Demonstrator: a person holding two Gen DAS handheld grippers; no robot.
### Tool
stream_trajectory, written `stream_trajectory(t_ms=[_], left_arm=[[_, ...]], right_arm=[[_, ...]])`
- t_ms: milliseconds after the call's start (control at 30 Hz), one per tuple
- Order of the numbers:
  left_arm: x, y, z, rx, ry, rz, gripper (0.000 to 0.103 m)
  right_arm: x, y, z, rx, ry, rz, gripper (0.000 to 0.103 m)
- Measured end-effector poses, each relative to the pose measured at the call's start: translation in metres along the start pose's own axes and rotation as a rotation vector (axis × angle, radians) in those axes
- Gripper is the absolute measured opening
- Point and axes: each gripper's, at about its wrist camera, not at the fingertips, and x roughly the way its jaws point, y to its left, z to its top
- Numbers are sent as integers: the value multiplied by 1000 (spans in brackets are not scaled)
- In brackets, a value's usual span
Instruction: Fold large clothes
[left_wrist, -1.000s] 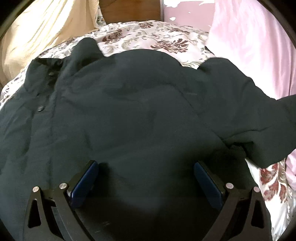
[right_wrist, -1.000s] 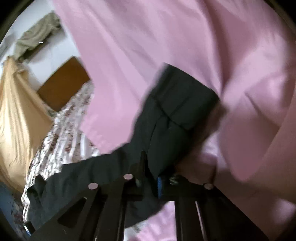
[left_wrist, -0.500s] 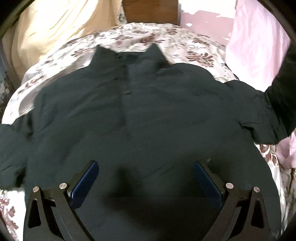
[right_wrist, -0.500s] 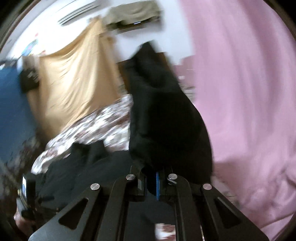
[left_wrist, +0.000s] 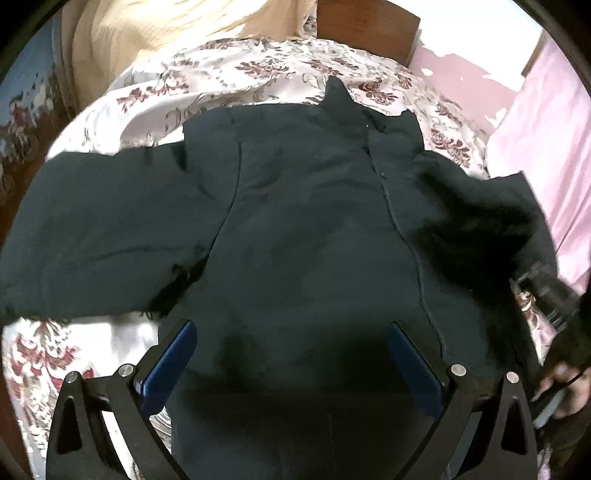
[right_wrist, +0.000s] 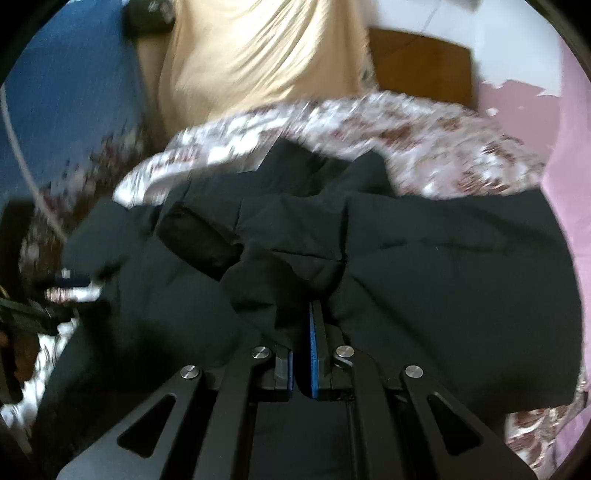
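Fingers first: my right gripper (right_wrist: 301, 332) has its pads pressed together on a fold of the dark jacket (left_wrist: 314, 229) — the sleeve on that side, bunched and carried over the chest. My left gripper (left_wrist: 291, 354) hangs above the lower body of the jacket with its blue pads spread wide, pinching nothing.

That jacket lies front up across the middle of the flowered bedspread (left_wrist: 258, 74), collar toward the headboard edge, its other sleeve stretched out flat toward the bed's left edge.

My worry is the sleeve I hold: it is thick and crumpled, so if I let go from up here it may land in a heap, not flat across the chest. Pulling too far could also drag the whole jacket askew — my left pads pin nothing down
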Motion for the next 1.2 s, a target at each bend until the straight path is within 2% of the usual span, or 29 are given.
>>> stream_trajectory(t_ms=[167,267,300,367,400,433,600,633,700,767,900,1000,1200], left_arm=[[12,5,-5,-48,10,-149,103],[25,-5,-5,-75,17,-235,103],[27,-9,-6,-79,17,-243,103],[35,-18,-5,-93,22,-260,103],[38,-20,-4,-104,25,-271,103],[42,-23,-2,-120,31,-284,103],[65,-30,-3,-240,62,-292,102],[67,-31,-3,-255,54,-282,97],[68,-37,-5,-254,32,-255,78],[68,-44,-3,-227,21,-228,43],[58,-48,-4,-186,-26,-193,9],[43,-50,0,-150,-93,-181,5],[-3,-27,15,-130,-232,-66,4]], right_arm=[[43,37,-25,-58,152,50,9],[56,56,-35,-82,182,52,12],[56,60,-40,-89,186,60,19],[50,58,-42,-94,200,77,43],[47,59,-43,-98,205,88,58],[41,62,-48,-105,203,100,66],[14,58,-60,-111,199,128,67],[10,53,-60,-100,199,135,67],[-3,38,-65,-63,194,136,67],[-14,26,-70,-41,180,125,67],[-38,-2,-76,2,131,70,67],[-54,-20,-78,18,86,27,67],[-73,-47,-72,38,1,-47,67]])
